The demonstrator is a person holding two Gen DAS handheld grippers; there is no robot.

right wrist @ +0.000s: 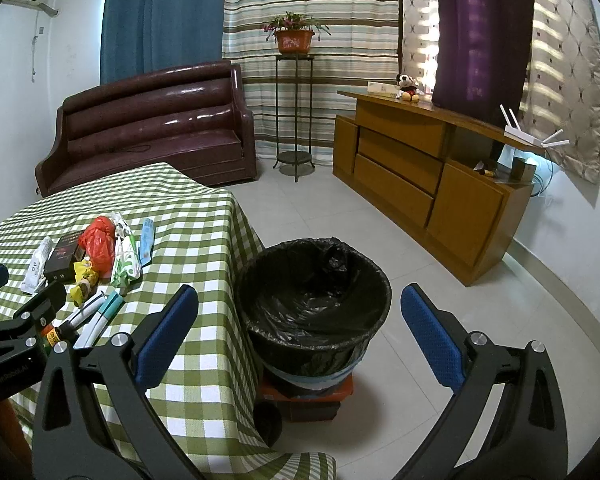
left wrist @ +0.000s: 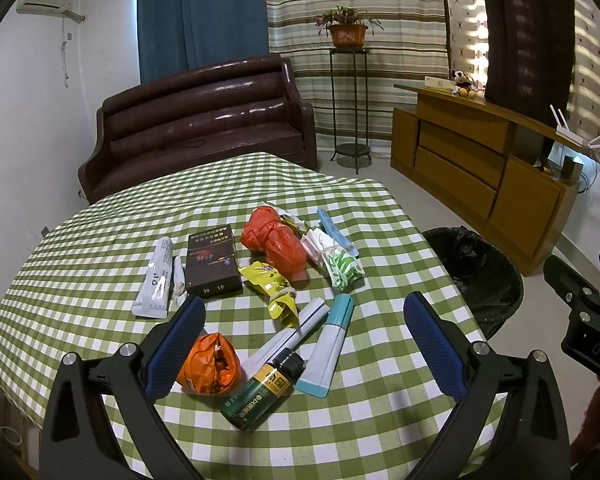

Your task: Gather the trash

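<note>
Only from the right wrist: bin (right wrist: 314, 300) standing on boxes (right wrist: 306, 394).

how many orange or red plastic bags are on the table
2. A big red-orange bag lies mid-table beside the dark box; a smaller orange one sits near the left gripper. Others may be hidden.

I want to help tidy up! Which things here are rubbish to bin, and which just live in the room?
For the job: crumpled orange plastic bag, green glass bottle, dark cardboard box, black-lined round bin.

Just there: brown leather sofa, potted plant, wooden cabinet.
</note>
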